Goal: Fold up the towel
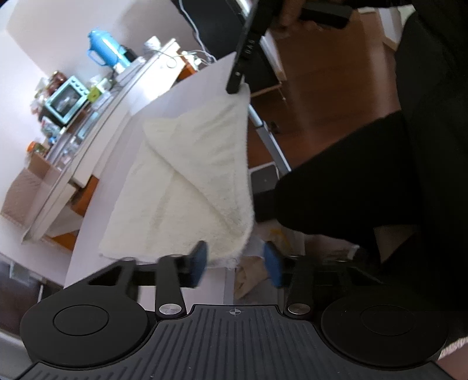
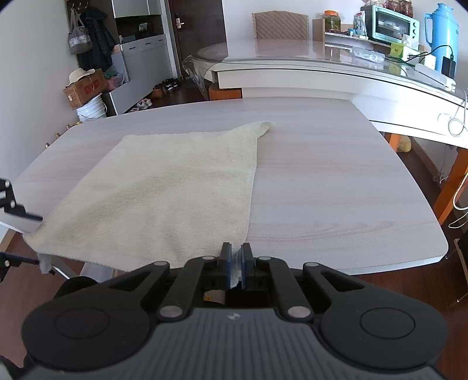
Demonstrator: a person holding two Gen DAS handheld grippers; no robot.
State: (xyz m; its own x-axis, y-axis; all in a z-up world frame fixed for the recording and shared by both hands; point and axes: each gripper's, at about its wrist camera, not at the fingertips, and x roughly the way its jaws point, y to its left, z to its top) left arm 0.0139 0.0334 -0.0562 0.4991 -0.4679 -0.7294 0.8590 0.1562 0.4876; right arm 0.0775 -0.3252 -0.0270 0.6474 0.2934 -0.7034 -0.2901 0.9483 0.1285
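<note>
A cream towel (image 2: 163,193) lies on the pale wooden table (image 2: 336,181), its near edge lifted off the table's front edge. My right gripper (image 2: 236,257) is shut on the towel's near right corner; it also shows in the left wrist view (image 1: 235,84), pinching that corner. My left gripper (image 1: 237,260) is open, its blue pads (image 1: 200,257) on either side of the towel's near left corner (image 1: 231,251). In the left wrist view the towel (image 1: 187,181) shows a diagonal fold. The left gripper's fingers (image 2: 20,213) show at the left edge of the right wrist view.
A curved white counter (image 2: 351,76) behind the table holds a teal toaster oven (image 2: 392,23), a blue thermos (image 2: 441,32), jars and cables. A cardboard box and white buckets (image 2: 90,111) stand on the floor at the far left. A person's dark clothing (image 1: 395,146) is at the right.
</note>
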